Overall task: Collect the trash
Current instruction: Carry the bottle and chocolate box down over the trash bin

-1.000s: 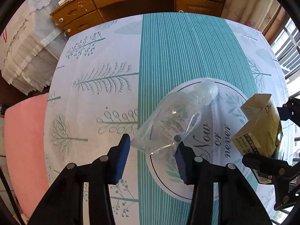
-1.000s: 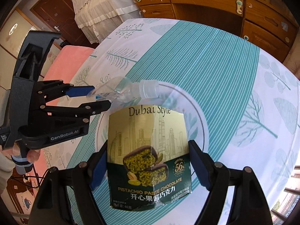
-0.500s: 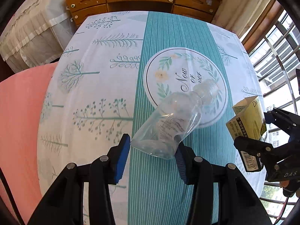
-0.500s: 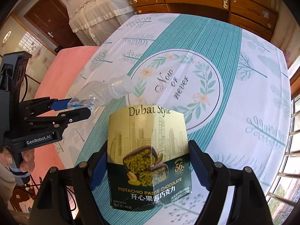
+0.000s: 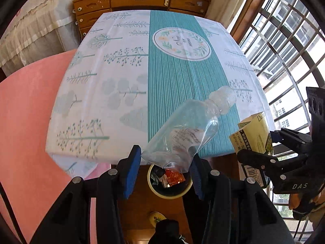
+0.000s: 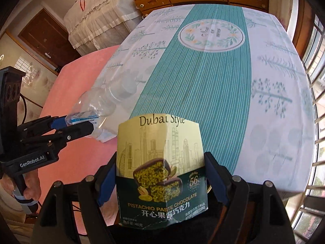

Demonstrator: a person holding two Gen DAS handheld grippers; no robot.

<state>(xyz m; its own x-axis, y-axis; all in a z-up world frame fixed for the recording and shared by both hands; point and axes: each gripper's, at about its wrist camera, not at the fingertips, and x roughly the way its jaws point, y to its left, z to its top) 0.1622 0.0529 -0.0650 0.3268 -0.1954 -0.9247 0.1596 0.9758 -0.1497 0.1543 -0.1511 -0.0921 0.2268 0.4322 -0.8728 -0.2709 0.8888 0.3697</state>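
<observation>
Lower edge of the chocolate box (image 6: 161, 172) cut off behind the right gripper (image 6: 161, 183) body; far side unseen. Base of the clear plastic bottle (image 5: 186, 134) crumpled and partly masked by the blue pads (image 5: 132, 172) of the left gripper (image 5: 164, 172). Bin (image 5: 169, 180) half hidden behind bottle and jaws, rim only partly visible; absent from the right wrist view, blocked by the box.

Inside the bin: a red-orange wrapper (image 5: 173, 179) and dark scraps, hard to make out.

Left jaws clamped on the flattened bottom of the bottle, neck and cap pointing up and away over the near edge of the table (image 5: 126, 85), base just above the bin opening. Right jaws closed wide on the 2 sides of the box, held upright, front panel toward the camera, just beside the bottle to its right.

Around: pink cushioned seat (image 5: 26, 122) left of the table, wooden dresser (image 5: 140, 0) beyond the far end, barred window (image 5: 284, 50) on the right, wooden floor below with a small yellow item (image 5: 157, 216), unclear what.
</observation>
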